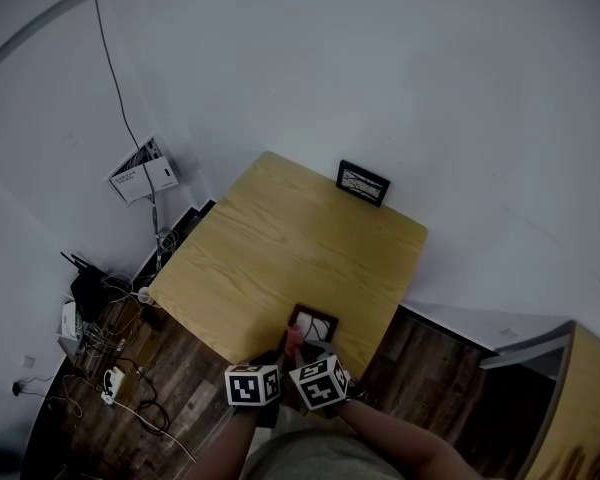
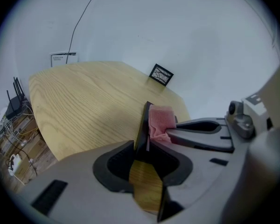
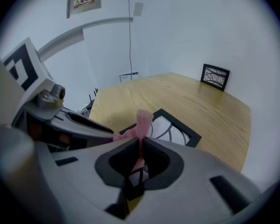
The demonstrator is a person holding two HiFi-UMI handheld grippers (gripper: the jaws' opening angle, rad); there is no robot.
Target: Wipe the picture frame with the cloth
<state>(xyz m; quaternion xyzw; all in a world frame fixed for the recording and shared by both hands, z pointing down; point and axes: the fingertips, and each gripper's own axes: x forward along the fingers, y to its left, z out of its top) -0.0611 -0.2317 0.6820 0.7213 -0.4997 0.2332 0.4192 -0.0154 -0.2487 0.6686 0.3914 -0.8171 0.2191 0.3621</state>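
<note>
A black picture frame with a white print sits at the near edge of the wooden table. My left gripper is shut on that frame's edge; the frame shows edge-on between the jaws. My right gripper is shut on a pink cloth, which hangs just over the frame. From the left gripper view the cloth lies against the frame's right face. In the head view both grippers meet at the frame, with the cloth between them.
A second black picture frame stands at the table's far edge against the white wall. Cables and a router lie on the dark floor to the left. A wooden cabinet stands at the right.
</note>
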